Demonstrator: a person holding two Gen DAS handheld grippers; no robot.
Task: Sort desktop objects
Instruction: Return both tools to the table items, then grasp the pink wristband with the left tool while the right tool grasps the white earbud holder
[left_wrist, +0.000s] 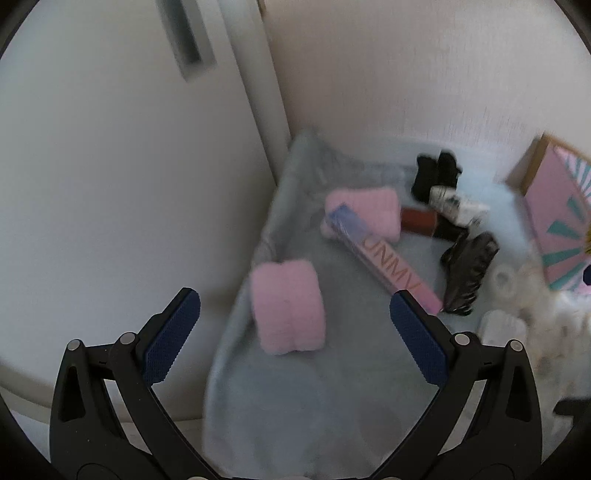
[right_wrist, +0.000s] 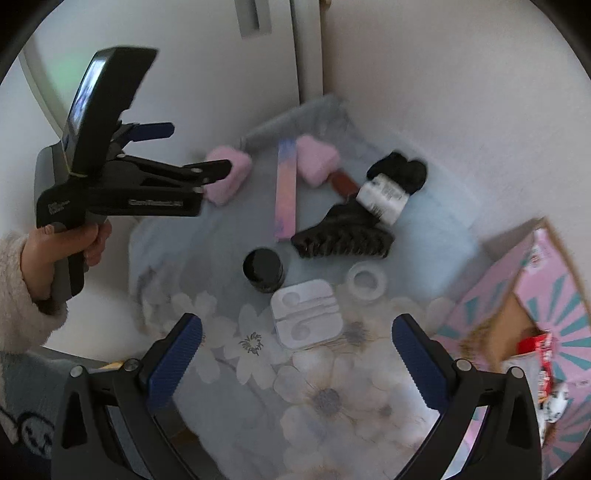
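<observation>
Above the floral cloth (right_wrist: 325, 402), both tools (left tool (left_wrist: 295, 321), right tool (right_wrist: 297, 347)) gape wide, empty.

Soft, even, cool light; shadows faint. Left view smeared overall by motion blur. Right view sharper centrally, blurred toward 3 and 9 o'clock. Fisheye bending, black vignette at corners.

Two pink sponges (right_wrist: 227, 177) (right_wrist: 316, 164), pink box (right_wrist: 285, 192), black claw clip (right_wrist: 341, 236) on cloth.
</observation>
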